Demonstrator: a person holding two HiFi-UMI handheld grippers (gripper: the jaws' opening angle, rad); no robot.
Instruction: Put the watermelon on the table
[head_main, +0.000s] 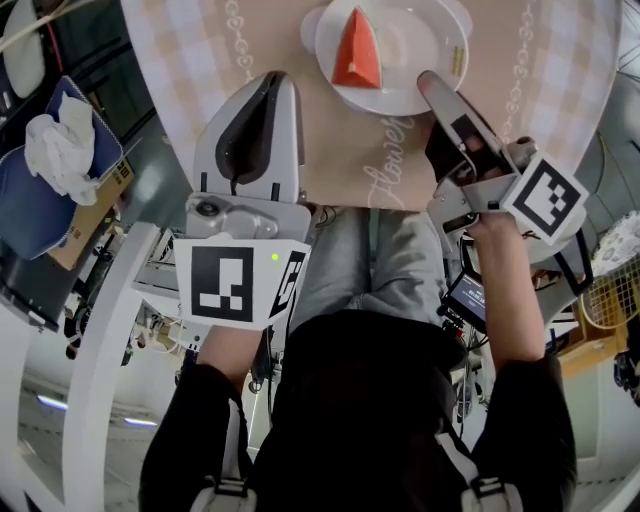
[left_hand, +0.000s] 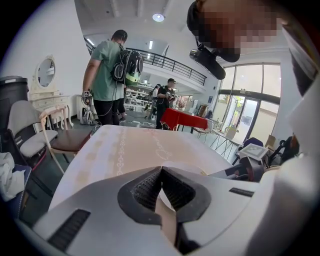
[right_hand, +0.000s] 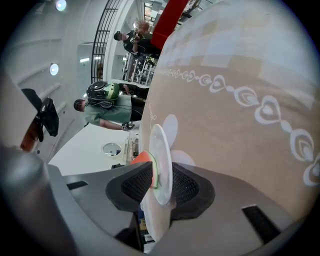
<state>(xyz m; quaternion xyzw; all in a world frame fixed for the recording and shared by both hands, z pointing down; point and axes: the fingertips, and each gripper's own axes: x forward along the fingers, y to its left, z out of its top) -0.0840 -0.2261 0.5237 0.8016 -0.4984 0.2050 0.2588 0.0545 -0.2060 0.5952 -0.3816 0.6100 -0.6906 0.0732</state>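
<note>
A red watermelon wedge (head_main: 356, 52) stands on a white plate (head_main: 425, 30), which rests on the table (head_main: 340, 150) with its pale checked cloth. My right gripper (head_main: 432, 92) is at the plate's near right edge. In the right gripper view the plate's rim (right_hand: 163, 150) stands between the open jaws of the right gripper (right_hand: 161, 182), with the watermelon (right_hand: 141, 158) just beyond the left pad. My left gripper (head_main: 262, 88) hovers over the table's near edge, left of the plate. The left gripper (left_hand: 160, 172) is shut with nothing in it.
The table's near edge runs just under both grippers. A blue bag with white cloth (head_main: 55, 160) lies on the floor at the left. Beyond the table (left_hand: 125, 150) stand a person with a backpack (left_hand: 107, 75), a chair (left_hand: 55, 137) and a red-covered table (left_hand: 185, 119).
</note>
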